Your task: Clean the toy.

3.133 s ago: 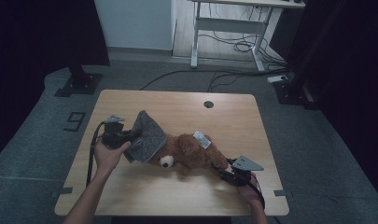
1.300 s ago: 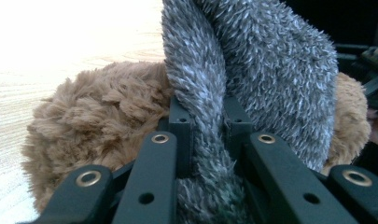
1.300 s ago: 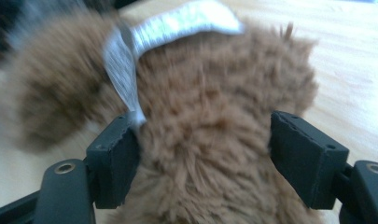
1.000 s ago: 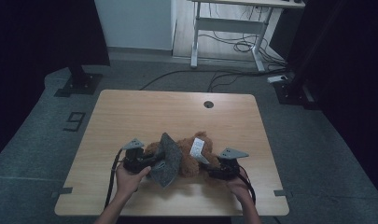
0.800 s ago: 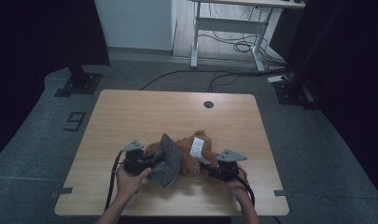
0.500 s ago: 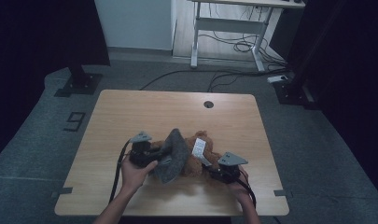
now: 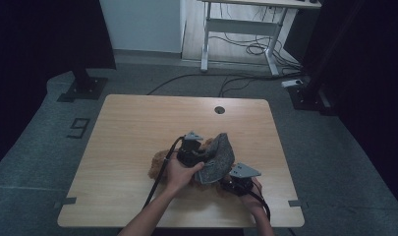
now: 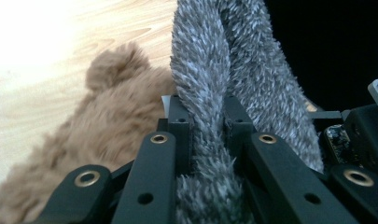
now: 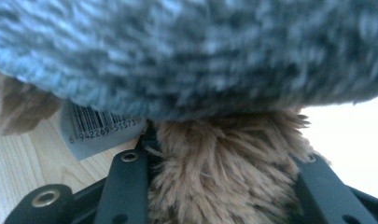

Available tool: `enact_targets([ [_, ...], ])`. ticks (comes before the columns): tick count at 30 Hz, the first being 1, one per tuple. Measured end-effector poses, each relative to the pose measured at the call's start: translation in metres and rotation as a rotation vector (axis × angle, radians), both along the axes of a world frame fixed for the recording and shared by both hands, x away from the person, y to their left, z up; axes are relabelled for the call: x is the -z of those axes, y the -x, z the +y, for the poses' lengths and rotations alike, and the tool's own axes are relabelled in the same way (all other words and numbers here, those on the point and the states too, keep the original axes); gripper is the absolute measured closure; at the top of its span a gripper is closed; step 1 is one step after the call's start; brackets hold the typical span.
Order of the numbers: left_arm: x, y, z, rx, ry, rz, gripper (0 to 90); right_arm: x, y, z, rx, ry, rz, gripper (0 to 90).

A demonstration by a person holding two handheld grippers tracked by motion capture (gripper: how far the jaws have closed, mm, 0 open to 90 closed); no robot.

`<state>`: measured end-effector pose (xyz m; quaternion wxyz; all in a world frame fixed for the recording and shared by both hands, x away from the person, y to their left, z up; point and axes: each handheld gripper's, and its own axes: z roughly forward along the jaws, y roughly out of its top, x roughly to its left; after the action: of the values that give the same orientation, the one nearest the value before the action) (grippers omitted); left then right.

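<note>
A brown plush toy (image 7: 158, 162) lies on the wooden table (image 7: 137, 128) near its front. A grey fuzzy cloth (image 7: 220, 156) stands up over the toy's right part. My left gripper (image 7: 190, 150) is shut on a fold of that cloth (image 8: 200, 84), the fabric pinched between its jaws (image 8: 203, 112), with the brown plush (image 8: 116, 116) just behind. My right gripper (image 7: 237, 181) sits at the cloth's lower right. It is shut (image 9: 224, 154) on a thick brown furry part of the toy (image 9: 224, 163), under the grey cloth (image 9: 186, 51). A white barcode tag (image 9: 91, 126) hangs beside it.
A round cable hole (image 7: 219, 109) sits near the table's far edge. The table's left and far parts are bare wood. On the floor are a black stand base (image 7: 83, 88), a white desk frame (image 7: 241, 29) with cables, and a "9" mark (image 7: 78, 128).
My left gripper has carried the grey cloth rightward and raised it over the toy. The right gripper has slid slightly right and nearer, still on the toy.
</note>
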<state>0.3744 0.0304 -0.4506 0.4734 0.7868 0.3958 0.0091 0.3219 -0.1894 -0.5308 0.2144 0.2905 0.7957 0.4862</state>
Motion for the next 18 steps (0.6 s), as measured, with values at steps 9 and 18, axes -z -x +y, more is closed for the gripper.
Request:
enact_targets([
  [9, 0.003, 0.016, 0.049, -0.079, -0.008, -0.061, 78.1, 0.002, -0.001, -0.003, 0.005, -0.021, 0.023, 58.0],
  [18, 0.016, 0.025, 0.112, -0.18, 0.066, -0.055, 78.0, 0.004, -0.002, -0.004, -0.001, -0.05, 0.04, 57.7],
])
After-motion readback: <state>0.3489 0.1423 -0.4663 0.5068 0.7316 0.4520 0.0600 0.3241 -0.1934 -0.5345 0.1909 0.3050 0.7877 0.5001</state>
